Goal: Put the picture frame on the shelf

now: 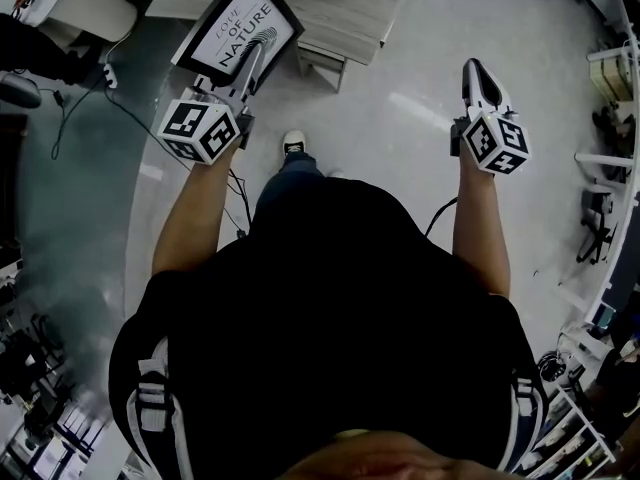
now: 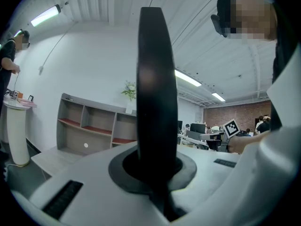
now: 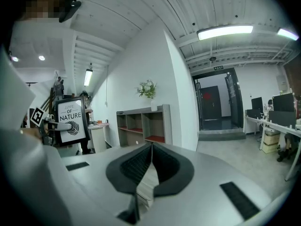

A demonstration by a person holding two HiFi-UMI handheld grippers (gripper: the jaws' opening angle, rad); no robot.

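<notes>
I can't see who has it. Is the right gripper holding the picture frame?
No, the right gripper is shut on nothing, while the picture frame sits clamped in the left gripper.

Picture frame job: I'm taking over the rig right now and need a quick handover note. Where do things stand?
Left gripper: jaws shut on the edge of the picture frame, which is held upright in the air.
Right gripper: jaws shut, nothing in them.
Shelf: against the white wall, ahead across the floor, not yet within reach.
Done: the frame is in hand.
Left: walk up to the shelf, stand the frame on it, open the left jaws and pull back.
</notes>
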